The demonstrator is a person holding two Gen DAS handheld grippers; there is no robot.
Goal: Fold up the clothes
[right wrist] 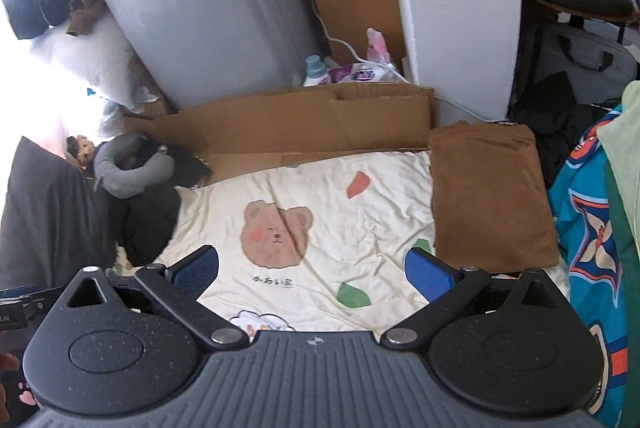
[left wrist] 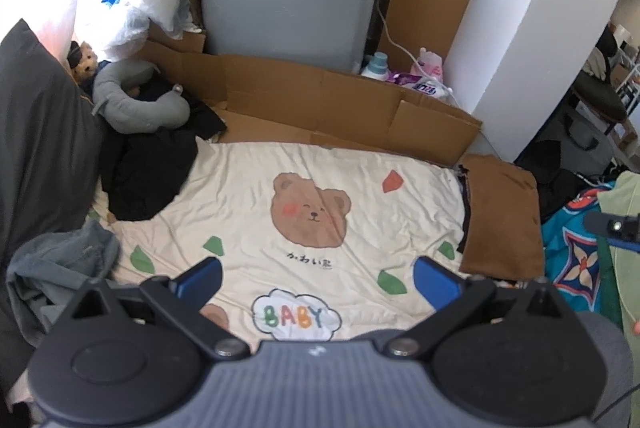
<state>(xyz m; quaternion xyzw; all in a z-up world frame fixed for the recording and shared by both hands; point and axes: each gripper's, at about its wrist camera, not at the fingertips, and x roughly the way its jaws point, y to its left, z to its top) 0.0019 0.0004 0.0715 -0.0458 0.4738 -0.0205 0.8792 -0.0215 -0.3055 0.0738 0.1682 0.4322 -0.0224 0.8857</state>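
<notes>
Cream crinkled bedsheet with bear print (left wrist: 312,164) fills the bed. Left gripper (left wrist: 318,278) and right gripper (right wrist: 312,268) hover above it, jaws wide apart, both empty. Crumpled grey-blue garment (left wrist: 60,260) near left, left view only. Black clothes heap (left wrist: 148,168) farther left. Folded brown fabric stack (right wrist: 488,196) right. Flattened cardboard (left wrist: 320,100) beyond.

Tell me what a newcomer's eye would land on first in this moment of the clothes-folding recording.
First comes the cream bedsheet printed with a brown bear face, spread flat across the middle. Next is the neatly folded brown garment lying at its right edge, against the crumpled black clothing pile and grey denim garment on the left. The left gripper and right gripper hover above the sheet, jaws wide open and empty.
</notes>
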